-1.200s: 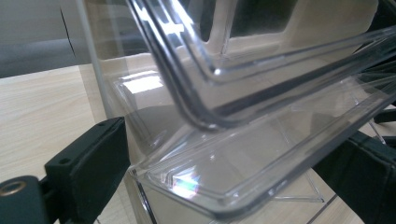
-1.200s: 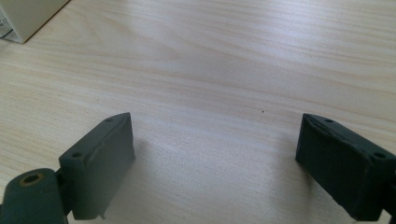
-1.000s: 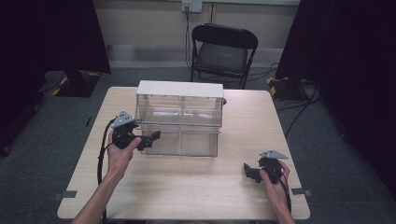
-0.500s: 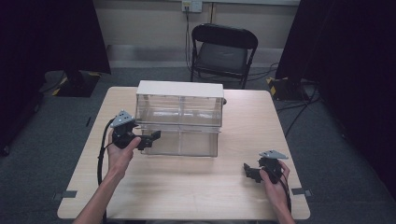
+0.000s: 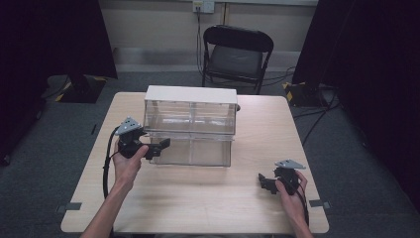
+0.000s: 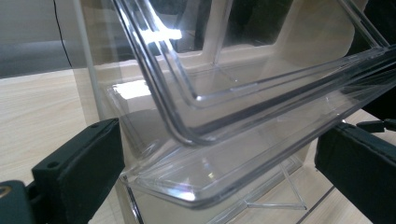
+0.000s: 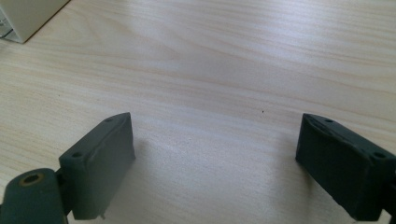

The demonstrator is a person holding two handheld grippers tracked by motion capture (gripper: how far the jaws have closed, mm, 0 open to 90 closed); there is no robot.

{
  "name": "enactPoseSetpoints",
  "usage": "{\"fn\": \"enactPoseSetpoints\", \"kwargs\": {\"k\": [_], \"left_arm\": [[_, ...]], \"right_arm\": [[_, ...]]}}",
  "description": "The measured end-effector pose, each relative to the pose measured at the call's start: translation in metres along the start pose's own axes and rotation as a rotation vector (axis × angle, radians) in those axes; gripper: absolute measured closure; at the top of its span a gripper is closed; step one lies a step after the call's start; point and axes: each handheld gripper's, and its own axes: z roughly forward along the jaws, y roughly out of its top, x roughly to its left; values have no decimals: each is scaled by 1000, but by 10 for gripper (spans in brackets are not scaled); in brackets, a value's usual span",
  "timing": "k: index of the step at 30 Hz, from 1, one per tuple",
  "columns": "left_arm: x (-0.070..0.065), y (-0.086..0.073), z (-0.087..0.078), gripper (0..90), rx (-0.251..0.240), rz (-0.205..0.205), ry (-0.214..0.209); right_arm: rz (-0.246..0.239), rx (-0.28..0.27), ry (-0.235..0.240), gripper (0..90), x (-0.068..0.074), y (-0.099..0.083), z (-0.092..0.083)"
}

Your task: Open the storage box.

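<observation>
A clear plastic drawer cabinet (image 5: 190, 116) with a white top stands in the middle of the table. Its lower drawer (image 5: 190, 151) is pulled out a little toward me. My left gripper (image 5: 161, 147) is at that drawer's front left corner. Its jaws have just been opening and stand wide apart. In the left gripper view the drawer's clear front edge (image 6: 205, 140) lies between the pads (image 6: 79, 172), which do not press on it. My right gripper (image 5: 266, 182) rests low over the bare table at the front right, open, with only wood between its fingers (image 7: 100, 158).
The light wooden table (image 5: 208, 203) has free room in front of the cabinet and on both sides. A black folding chair (image 5: 235, 54) stands behind the far edge. Cables trail over the grey floor.
Both hands stay where they were. Any widening of the left jaws is too small to make out from above.
</observation>
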Motion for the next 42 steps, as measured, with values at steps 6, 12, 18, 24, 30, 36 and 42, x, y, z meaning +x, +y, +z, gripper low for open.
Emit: {"fn": "enactPoseSetpoints", "kwargs": {"k": [6, 12, 18, 24, 30, 36, 42], "left_arm": [[1, 0, 0, 9, -1, -1, -7], [0, -1, 0, 8, -7, -7, -6], [1, 0, 0, 10, -3, -3, -8], [1, -1, 0, 10, -3, -4, -9], [1, -1, 0, 10, -3, -1, -10], [1, -1, 0, 10, -3, -4, -10], [1, -1, 0, 10, -2, -3, -10]], "right_arm": [[0, 0, 0, 107, 0, 0, 0], [0, 0, 0, 107, 0, 0, 0], [0, 0, 0, 107, 0, 0, 0], [0, 0, 0, 107, 0, 0, 0], [0, -1, -1, 107, 0, 0, 0], [0, 0, 0, 107, 0, 0, 0], [0, -1, -1, 107, 0, 0, 0]]}}
